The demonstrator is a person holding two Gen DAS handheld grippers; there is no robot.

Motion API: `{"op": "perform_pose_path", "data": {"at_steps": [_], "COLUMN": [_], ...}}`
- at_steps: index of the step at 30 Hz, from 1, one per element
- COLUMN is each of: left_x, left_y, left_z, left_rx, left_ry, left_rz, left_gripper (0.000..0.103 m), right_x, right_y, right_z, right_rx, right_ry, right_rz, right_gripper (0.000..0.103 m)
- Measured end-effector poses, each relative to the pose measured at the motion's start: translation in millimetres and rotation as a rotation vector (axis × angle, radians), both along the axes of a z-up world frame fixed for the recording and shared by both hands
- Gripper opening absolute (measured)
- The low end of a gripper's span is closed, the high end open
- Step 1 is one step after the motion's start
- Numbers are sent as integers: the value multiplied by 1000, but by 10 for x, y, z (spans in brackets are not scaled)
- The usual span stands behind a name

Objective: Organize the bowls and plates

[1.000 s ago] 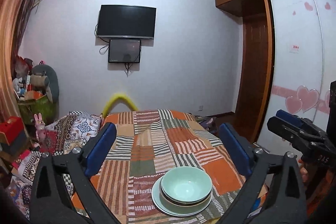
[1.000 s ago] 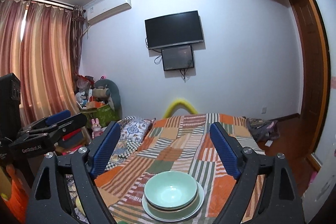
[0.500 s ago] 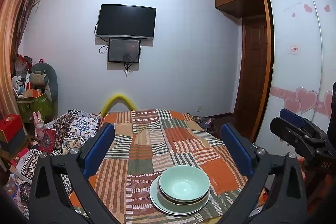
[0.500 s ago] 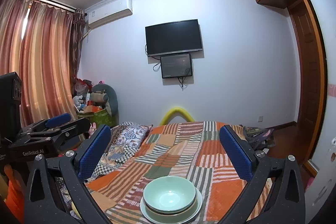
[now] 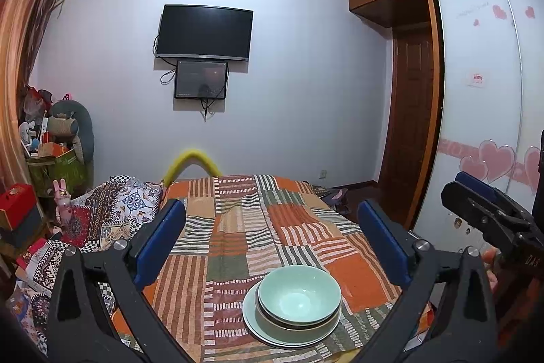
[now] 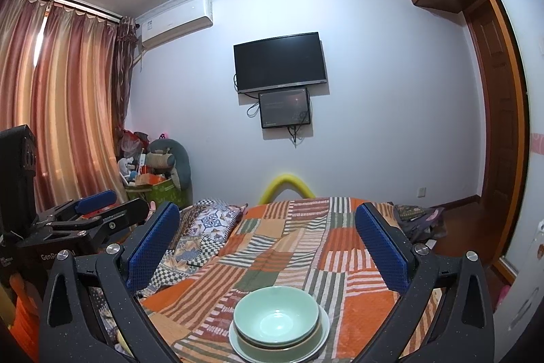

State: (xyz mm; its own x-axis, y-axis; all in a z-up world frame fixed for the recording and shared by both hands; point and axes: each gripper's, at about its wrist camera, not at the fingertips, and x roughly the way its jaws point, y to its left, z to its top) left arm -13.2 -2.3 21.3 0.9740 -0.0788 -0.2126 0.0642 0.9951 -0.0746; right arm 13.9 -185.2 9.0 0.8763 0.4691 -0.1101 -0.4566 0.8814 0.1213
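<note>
Bowls: green bowl (image 5: 299, 295) (image 6: 276, 315) sits nested on another bowl, both stacked on a pale plate (image 5: 272, 334) (image 6: 324, 334)
Spot: stack is at the near end of the patchwork-covered table (image 5: 238, 227) (image 6: 289, 244)
Left hand-held gripper (image 5: 272, 240): spread wide, holding nothing, up above the stack
Right hand-held gripper (image 6: 268, 244): same deal, fingers wide apart, not touching the dishes
Background: TV (image 5: 205, 32) (image 6: 279, 62) on the far wall
</note>
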Motion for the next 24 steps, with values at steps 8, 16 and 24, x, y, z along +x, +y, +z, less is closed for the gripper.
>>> {"op": "perform_pose_path", "data": {"at_steps": [8,16,24], "left_x": [18,28,54], "left_y": [15,-7,-24], "left_z": [-17,-28,-39], "left_rx": [-9,-1,1], "left_ry": [5,6,14], "left_rz": [1,-1,-13], "left_gripper": [103,103,103], "right_x": [2,-2,-3], "right_y": [-15,-15,-6], "right_z": [10,10,3], "right_rx": [5,6,6], "right_ry": [4,4,6], "right_rz": [-2,-1,0], "right_gripper": [103,103,103]}}
